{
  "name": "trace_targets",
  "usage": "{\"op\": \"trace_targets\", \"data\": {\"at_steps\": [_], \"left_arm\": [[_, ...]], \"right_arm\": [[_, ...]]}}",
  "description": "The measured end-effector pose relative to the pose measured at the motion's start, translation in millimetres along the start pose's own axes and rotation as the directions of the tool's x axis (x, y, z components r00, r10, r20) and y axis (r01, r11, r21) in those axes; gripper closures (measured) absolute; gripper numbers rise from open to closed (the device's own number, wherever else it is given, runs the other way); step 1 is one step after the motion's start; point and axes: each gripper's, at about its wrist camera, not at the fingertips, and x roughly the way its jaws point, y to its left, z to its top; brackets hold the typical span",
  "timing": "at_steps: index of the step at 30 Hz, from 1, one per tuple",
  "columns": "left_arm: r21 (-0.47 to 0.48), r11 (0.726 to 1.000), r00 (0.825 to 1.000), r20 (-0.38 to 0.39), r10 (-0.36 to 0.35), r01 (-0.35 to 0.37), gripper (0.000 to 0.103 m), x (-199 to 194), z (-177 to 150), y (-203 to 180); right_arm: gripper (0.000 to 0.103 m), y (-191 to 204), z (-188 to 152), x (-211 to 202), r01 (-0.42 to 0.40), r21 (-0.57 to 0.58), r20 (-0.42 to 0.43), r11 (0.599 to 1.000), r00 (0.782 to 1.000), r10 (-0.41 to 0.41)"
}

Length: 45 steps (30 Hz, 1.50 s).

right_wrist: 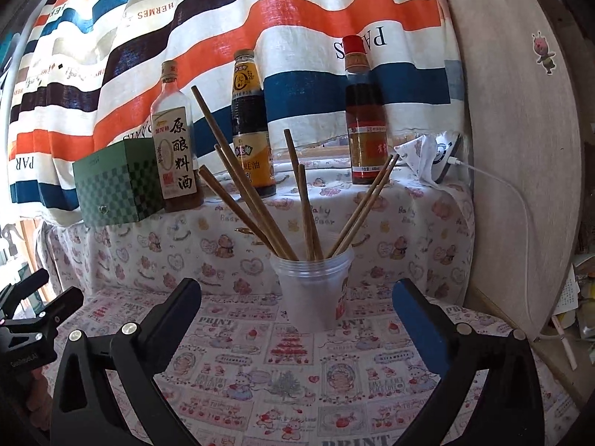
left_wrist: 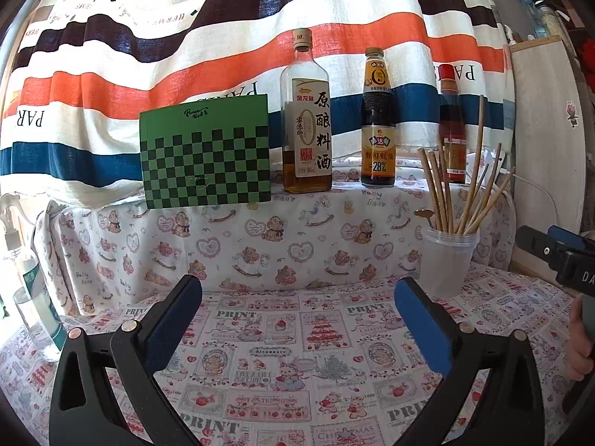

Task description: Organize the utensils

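A home cooking corner: sauce bottles [right_wrist: 253,122] on a cloth-covered ledge [left_wrist: 334,215], chopsticks [right_wrist: 256,200] in a plastic cup [right_wrist: 312,290], striped curtain [left_wrist: 223,37] behind.

Lower ends of the chopsticks [right_wrist: 297,200] are hiding behind the frosted cup [right_wrist: 314,290] wall. The spray bottle [left_wrist: 35,297] is running off the left edge. The red-capped bottle [left_wrist: 452,126] label is reading too small.

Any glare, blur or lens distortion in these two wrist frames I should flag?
Left wrist view: strong fisheye bending of the striped curtain, dark vignette corners, backlit glare at the left by the spray bottle; centre sharp. Right wrist view: same barrel distortion, the chopsticks and cup crisp, bright daylight washing the curtain's upper left.
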Motion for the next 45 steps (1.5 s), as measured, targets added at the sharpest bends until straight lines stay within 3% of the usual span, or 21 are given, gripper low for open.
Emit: {"op": "trace_targets", "data": {"at_steps": [6,10,45], "left_arm": [[-0.036,0.999,0.998,-0.063,-0.006,0.004,0.0,10,-3,6],[-0.041,0.999,0.998,-0.059,0.01,-0.012,0.0,9,-4,7],[-0.036,0.999,0.997,-0.063,0.038,-0.041,0.0,10,-4,7]], "right_arm": [[0.0,7,-9,7,0.044,-0.055,-0.018,0.997,0.999,-0.046],[0.0,12,-9,10,0.072,-0.079,-0.027,0.994,0.997,-0.075],[0.0,14,-10,12,0.04,-0.09,-0.037,0.995,0.998,-0.043]]}}
